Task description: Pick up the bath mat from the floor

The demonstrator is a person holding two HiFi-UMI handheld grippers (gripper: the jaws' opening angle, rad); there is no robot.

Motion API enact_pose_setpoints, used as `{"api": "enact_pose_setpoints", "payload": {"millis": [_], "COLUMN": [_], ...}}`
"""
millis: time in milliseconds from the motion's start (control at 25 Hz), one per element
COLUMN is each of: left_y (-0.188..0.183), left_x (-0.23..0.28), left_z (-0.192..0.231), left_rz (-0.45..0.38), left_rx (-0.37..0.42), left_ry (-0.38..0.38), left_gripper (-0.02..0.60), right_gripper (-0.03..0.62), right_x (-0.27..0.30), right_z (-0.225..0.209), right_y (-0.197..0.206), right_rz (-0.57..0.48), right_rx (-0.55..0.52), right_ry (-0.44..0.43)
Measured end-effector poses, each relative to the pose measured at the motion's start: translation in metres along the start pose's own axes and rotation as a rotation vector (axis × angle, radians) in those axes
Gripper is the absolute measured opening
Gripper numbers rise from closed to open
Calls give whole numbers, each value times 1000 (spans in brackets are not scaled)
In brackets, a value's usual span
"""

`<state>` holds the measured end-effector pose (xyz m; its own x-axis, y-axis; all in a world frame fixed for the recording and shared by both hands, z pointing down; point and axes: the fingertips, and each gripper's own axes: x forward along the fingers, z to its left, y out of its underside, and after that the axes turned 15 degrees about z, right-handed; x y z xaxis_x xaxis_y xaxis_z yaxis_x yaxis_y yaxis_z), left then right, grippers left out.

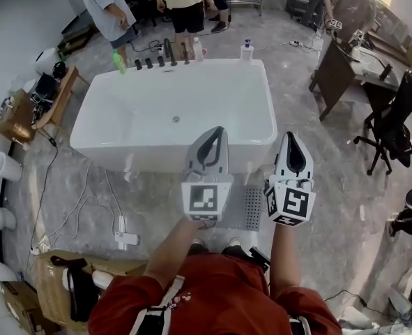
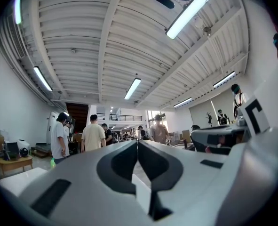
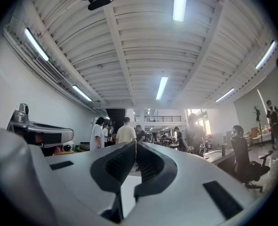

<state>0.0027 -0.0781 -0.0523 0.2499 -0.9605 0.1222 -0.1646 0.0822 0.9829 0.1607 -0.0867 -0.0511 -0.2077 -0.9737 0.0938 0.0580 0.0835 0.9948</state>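
Observation:
The bath mat [image 1: 252, 208], grey and dotted with holes, lies flat on the floor just in front of the white bathtub [image 1: 174, 117]. In the head view it shows only between my two grippers. Both are held up in the air above it, pointing away from me. My left gripper [image 1: 217, 131] is shut with nothing in it, and its jaws [image 2: 138, 142] meet in the left gripper view. The right gripper [image 1: 290, 135] is shut and empty too, its jaws [image 3: 136, 145] pressed together. Both gripper views look level across the room and show no mat.
Bottles and taps [image 1: 167, 54] stand at the tub's far rim, with people behind them. A power strip [image 1: 125, 238] and cables lie on the floor at left. A woven basket [image 1: 59, 285] sits near my left foot. A desk [image 1: 345, 65] and an office chair [image 1: 394, 124] stand at right.

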Motion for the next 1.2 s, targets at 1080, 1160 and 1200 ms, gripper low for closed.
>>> {"api": "enact_pose_setpoints", "payload": {"millis": [1080, 1160, 1200], "left_y": [127, 148, 158], "left_x": [38, 38, 37], "left_z": [29, 31, 31], "left_rz": [188, 197, 194], "left_rx": [-90, -110, -119], "left_ry": [21, 32, 44], "left_gripper": [15, 15, 15], "right_gripper": [12, 12, 12], "right_x": [44, 44, 43], "right_z": [30, 32, 32], "right_y": [132, 153, 164], "right_rz": [208, 232, 244], "right_rx": [-32, -40, -40], "right_ry": [18, 25, 28]}}
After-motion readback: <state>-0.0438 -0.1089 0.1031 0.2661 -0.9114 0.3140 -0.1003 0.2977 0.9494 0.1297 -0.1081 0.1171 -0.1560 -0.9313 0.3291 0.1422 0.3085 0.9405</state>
